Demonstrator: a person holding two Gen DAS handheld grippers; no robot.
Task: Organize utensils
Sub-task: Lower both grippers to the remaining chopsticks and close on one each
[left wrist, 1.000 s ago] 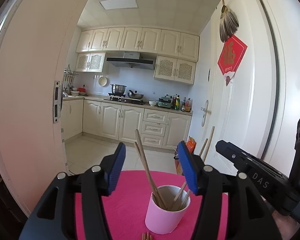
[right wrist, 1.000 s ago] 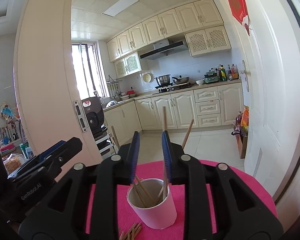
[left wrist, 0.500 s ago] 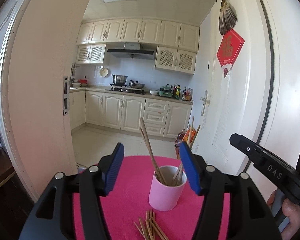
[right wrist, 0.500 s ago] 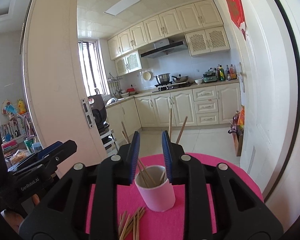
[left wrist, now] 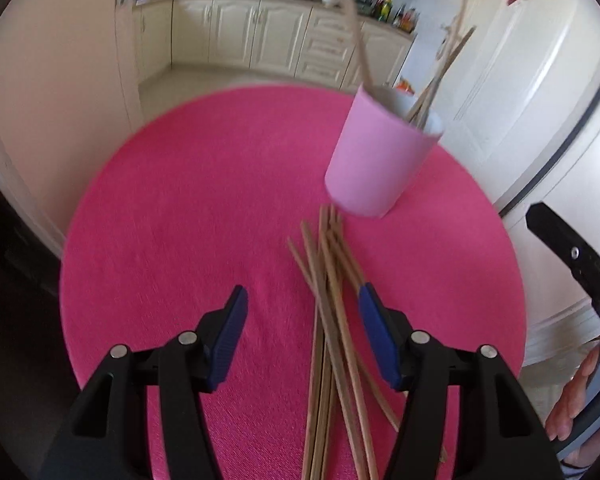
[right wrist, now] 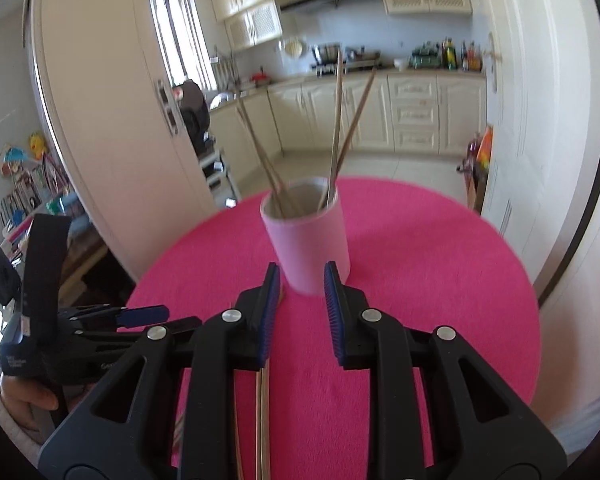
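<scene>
Left gripper [left wrist: 300, 304] released, jaws wide over near part of round pink table [left wrist: 180, 208], nothing gripped. Right gripper [right wrist: 300, 280] narrowly parted, empty. Loose chopsticks [left wrist: 332, 320] lie fanned toward near edge, tips just beside pink cup [left wrist: 376, 156]. Cup upright farther in, holding several chopsticks [right wrist: 336, 128].

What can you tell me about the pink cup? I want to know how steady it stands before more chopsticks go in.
The pink cup is a plain, handleless cylinder, matte pink outside and whitish inside, possibly paper or plastic. It stands upright on the pink tablecloth. Several wooden chopsticks lean against its rim, fanned left and right. More loose chopsticks lie on the cloth with their tips close to its base; contact is unclear. Neither gripper touches it.
</scene>
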